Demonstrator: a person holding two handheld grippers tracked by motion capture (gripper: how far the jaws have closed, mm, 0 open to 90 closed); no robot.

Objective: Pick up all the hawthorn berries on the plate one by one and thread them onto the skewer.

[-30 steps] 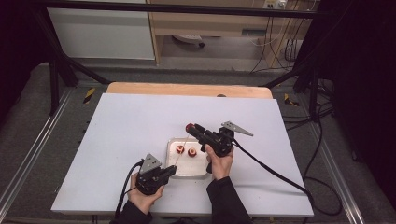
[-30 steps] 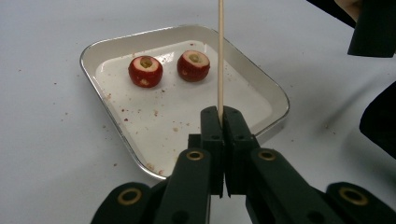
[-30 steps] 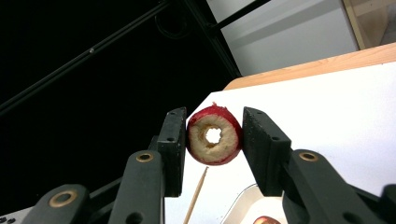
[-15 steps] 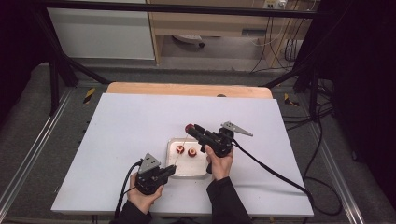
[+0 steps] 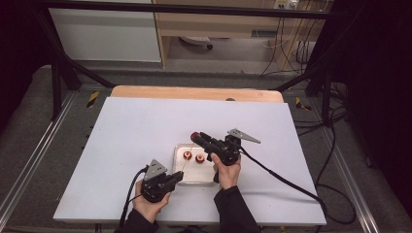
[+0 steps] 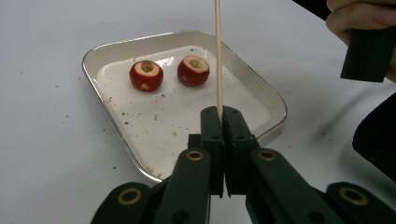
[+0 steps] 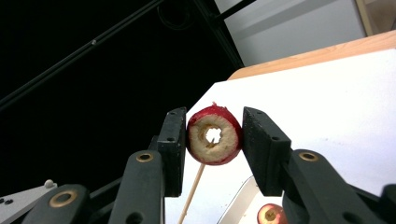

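My left gripper (image 6: 222,112) is shut on a thin wooden skewer (image 6: 217,56) that stands upright over a metal tray (image 6: 266,93). Two red cored fruits (image 6: 146,75) (image 6: 193,70) lie in the tray. My right gripper (image 7: 213,135) is shut on a third red cored fruit (image 7: 224,151), held above the tray with its hole facing the camera. The skewer (image 7: 194,189) rises to this fruit from below; I cannot tell whether its tip is inside. In the high view the left gripper (image 5: 179,176) is at the tray's near left and the right gripper (image 5: 197,137) above its far edge.
The tray (image 5: 193,175) sits on a white table top (image 5: 136,131), near its front middle. Red crumbs dot the tray floor and the table beside it. A wooden strip (image 5: 194,93) runs along the table's far edge. Cables trail from both grippers toward the front.
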